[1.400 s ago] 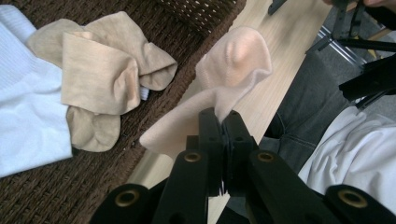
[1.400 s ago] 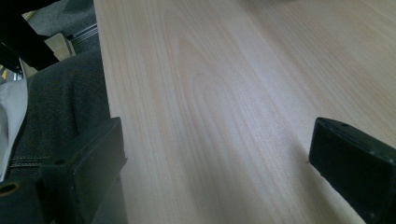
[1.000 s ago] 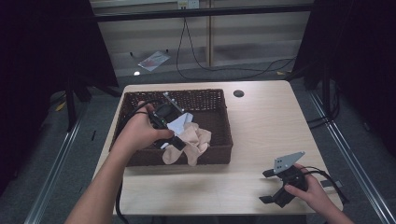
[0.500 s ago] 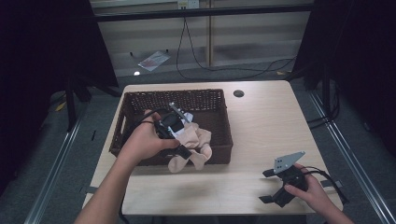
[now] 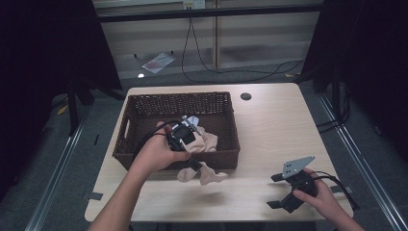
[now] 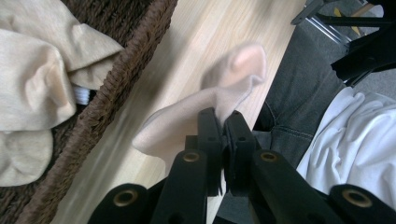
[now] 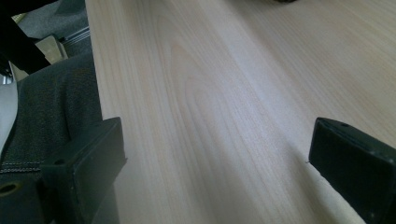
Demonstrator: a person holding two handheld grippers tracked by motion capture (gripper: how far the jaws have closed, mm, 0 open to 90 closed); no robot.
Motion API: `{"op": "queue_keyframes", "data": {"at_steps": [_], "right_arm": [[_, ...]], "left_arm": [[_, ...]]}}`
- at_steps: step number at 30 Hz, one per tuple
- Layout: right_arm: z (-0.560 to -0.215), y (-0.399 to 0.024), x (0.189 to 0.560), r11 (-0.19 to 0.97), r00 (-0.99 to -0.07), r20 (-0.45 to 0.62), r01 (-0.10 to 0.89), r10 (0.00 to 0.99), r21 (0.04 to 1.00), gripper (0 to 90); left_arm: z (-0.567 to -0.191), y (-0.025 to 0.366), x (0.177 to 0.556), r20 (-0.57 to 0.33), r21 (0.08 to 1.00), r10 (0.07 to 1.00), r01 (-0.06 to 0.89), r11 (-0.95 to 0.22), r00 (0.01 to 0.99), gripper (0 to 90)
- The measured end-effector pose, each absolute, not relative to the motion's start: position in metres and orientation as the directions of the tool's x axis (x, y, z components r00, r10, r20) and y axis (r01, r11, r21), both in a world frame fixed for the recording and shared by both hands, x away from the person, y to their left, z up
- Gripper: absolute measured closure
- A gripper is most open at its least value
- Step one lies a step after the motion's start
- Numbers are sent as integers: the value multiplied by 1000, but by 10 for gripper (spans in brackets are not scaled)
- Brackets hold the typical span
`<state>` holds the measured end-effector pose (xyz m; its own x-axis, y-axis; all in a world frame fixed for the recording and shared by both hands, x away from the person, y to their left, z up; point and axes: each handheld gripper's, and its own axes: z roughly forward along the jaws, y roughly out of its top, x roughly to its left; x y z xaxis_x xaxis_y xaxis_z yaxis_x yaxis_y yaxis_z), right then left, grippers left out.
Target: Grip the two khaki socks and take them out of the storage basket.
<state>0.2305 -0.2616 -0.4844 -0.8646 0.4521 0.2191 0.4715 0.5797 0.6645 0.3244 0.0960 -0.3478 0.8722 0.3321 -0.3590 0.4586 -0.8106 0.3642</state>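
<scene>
A beige sock hangs over the front of the dark wicker basket above the wooden table. My left gripper is shut on that sock, its jaws pinching the cloth just outside the basket's front wall. More beige socks lie inside the basket. My right gripper rests low at the table's front right, jaws wide open with bare wood between them.
A round hole sits in the table behind the basket. Cables and a paper lie on the floor beyond the table. My lap is close under the table's front edge.
My left gripper has lifted the sock out of the basket and carried it toward me over the front wall. The right gripper has stayed put.
</scene>
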Motion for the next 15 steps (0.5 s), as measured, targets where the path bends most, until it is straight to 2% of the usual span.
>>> {"op": "queue_keyframes", "data": {"at_steps": [5,8,11,13,15], "right_arm": [[-484,-262,231,577,-863,218,473,455,666,32],[-484,-262,231,576,-862,216,474,459,666,32],[-485,-262,232,580,-863,209,470,460,665,32],[-485,-262,231,579,-861,211,473,462,664,31],[-485,-262,231,578,-861,213,474,461,664,32]], "left_arm": [[-357,94,325,-360,359,336,461,-811,871,858],[-361,93,326,-347,360,339,458,-813,874,799],[-361,92,327,-336,364,339,454,-813,879,693],[-360,92,328,-325,362,348,456,-813,879,569],[-357,93,330,-304,377,351,450,-810,886,514]]}}
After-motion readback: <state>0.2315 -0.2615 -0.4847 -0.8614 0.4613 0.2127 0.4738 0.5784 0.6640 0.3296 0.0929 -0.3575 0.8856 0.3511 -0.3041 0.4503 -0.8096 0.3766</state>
